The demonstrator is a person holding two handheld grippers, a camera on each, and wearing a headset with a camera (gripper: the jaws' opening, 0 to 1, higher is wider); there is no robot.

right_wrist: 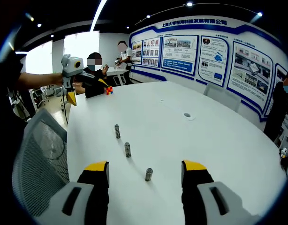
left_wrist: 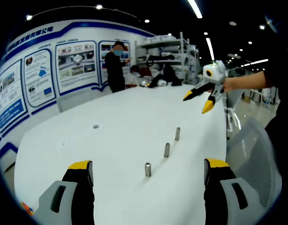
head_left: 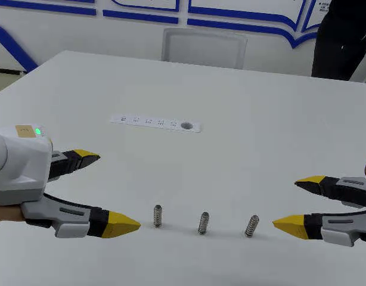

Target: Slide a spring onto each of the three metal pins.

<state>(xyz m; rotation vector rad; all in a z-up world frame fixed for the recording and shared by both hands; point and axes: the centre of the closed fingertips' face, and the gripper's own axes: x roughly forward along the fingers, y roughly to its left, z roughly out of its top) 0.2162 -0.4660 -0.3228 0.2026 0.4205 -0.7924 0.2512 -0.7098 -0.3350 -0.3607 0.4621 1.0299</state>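
Standing upright, three springs (head_left: 203, 223) form one row.

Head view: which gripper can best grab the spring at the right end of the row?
Right. The right gripper is open, one tip close beside that spring, which stands nearest between its jaws in the right gripper view. The left gripper sits beyond the middle spring and left spring.

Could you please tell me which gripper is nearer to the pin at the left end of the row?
Left. The left gripper sits open just left of that pin; the right gripper is beyond the row's far end.
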